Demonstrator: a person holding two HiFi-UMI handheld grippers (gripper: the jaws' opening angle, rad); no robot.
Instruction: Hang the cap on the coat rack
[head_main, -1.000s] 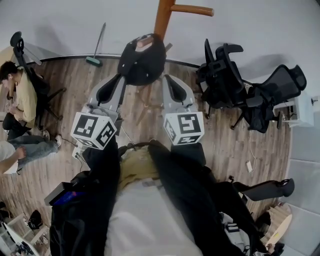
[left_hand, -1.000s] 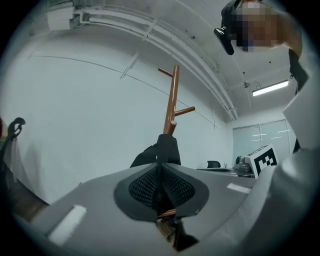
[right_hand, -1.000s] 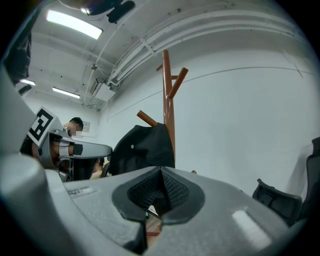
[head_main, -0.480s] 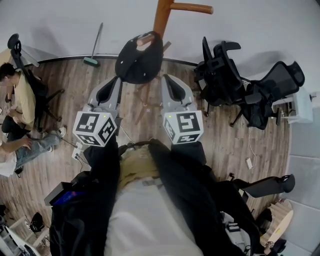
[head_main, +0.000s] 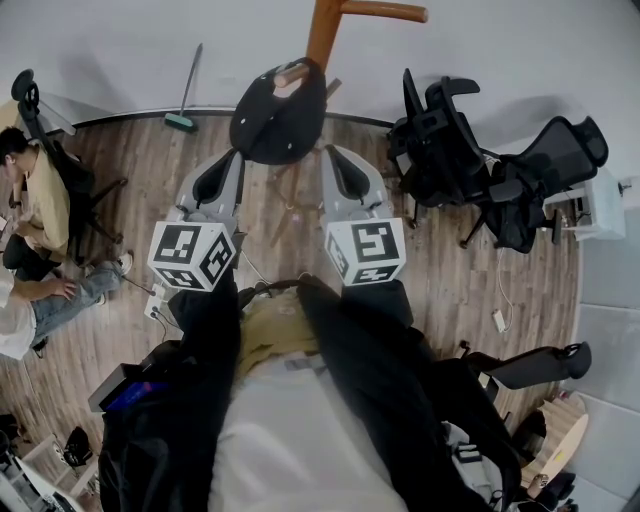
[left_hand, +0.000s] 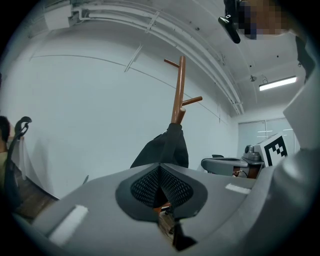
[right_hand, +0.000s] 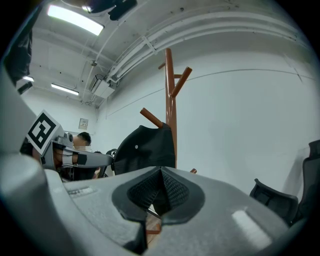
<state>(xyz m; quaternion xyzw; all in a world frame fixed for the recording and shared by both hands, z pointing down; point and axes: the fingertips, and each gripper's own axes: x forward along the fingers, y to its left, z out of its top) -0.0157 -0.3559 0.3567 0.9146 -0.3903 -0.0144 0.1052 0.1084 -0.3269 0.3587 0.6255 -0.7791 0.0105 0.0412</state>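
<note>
The black cap (head_main: 278, 118) hangs on the coat rack (head_main: 324, 32). The left gripper (head_main: 236, 155) and the right gripper (head_main: 327, 152) are closed, holding nothing.

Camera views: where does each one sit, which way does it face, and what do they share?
Head view: on the person's head, facing steeply down at the wood floor; shows torso, left gripper and right gripper.
Left gripper view: on the left gripper, level along its shut jaws toward the cap on the coat rack; right gripper's marker cube at right.
Right gripper view: on the right gripper, level along its shut jaws toward the cap; left gripper at left.
Shared: all show the cap on the coat rack.
</note>
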